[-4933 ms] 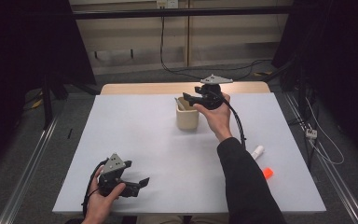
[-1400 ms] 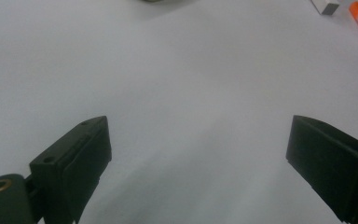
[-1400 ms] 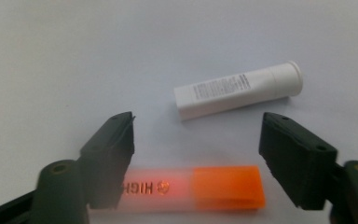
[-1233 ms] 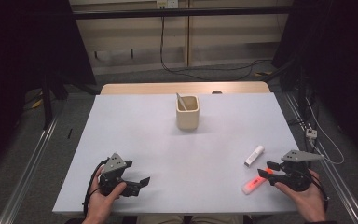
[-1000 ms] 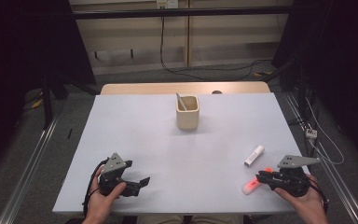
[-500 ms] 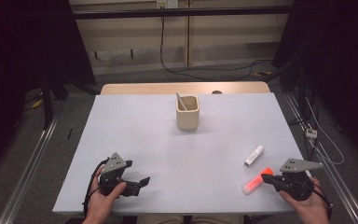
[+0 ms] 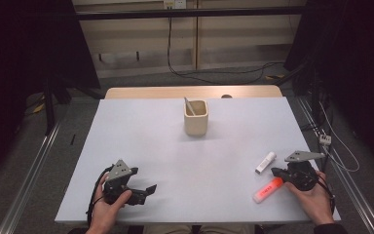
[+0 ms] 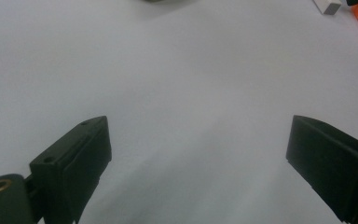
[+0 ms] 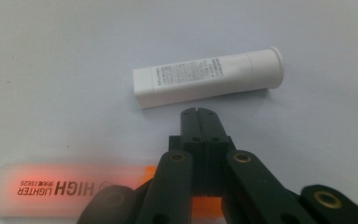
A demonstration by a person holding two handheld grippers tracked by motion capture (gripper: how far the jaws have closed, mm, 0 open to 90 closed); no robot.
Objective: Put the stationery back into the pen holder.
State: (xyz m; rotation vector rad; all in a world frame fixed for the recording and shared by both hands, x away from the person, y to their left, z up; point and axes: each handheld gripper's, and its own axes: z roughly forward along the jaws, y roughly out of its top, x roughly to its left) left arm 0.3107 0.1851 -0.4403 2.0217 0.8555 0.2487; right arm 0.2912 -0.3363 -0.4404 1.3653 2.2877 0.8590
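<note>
The right gripper point(image 9: 199, 112), at the table's near right, is sitting with its black jaws pressed fully together and nothing between them, riding above the cap end of the translucent orange plastic highlighter point(image 9: 65, 189) and pointing at the white cylindrical glue-stick tube point(image 9: 207, 77) lying just beyond. Closed like this, it is risking a shove: the tips could nudge the round tube into rolling toward the right edge, or scrape the highlighter aside. The left gripper point(image 8: 196, 154), at the near left, is resting wide open over the bare white table point(image 7: 141, 141). The beige square ceramic cup point(image 7: 196, 118) is standing far off, centre.
</note>
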